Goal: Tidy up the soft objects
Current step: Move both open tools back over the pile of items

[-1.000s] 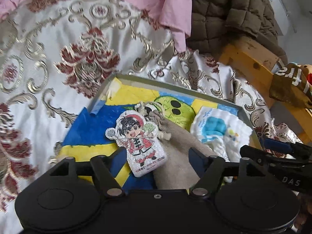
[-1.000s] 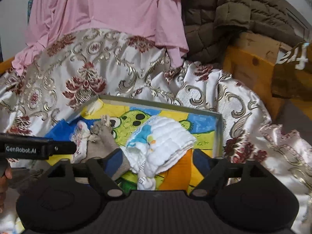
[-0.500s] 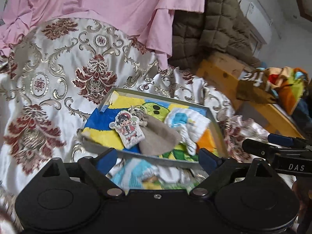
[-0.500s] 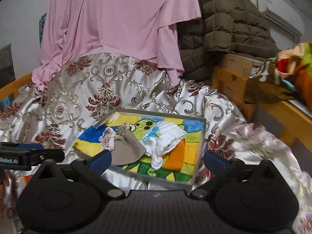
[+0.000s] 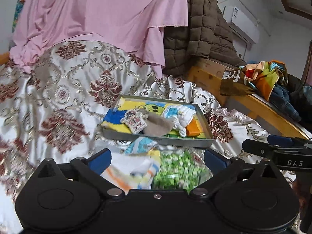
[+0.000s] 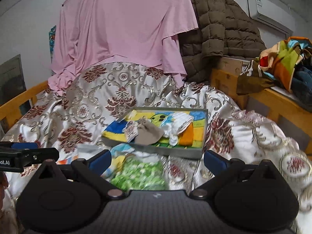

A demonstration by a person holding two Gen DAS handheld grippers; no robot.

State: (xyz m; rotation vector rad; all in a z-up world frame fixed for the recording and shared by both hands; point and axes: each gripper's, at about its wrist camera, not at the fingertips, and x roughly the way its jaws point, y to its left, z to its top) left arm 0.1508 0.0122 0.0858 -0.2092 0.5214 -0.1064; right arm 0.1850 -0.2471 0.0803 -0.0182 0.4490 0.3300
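Note:
A grey tray with a colourful cartoon lining lies on the bedspread. In it are a cartoon-figure pouch, a beige drawstring pouch and a folded white cloth with blue print. In front of the tray lie a green patterned cloth and a white cloth with blue and orange print. My left gripper and right gripper are both open and empty, held back from the tray above these cloths.
The bed is covered by a shiny white and maroon floral spread. A pink sheet and brown quilted jacket hang behind. A wooden frame with piled clothes is at the right.
Both grippers have pulled back and up from the tray, which now looks smaller. The loose cloths in front of the tray have come into view.

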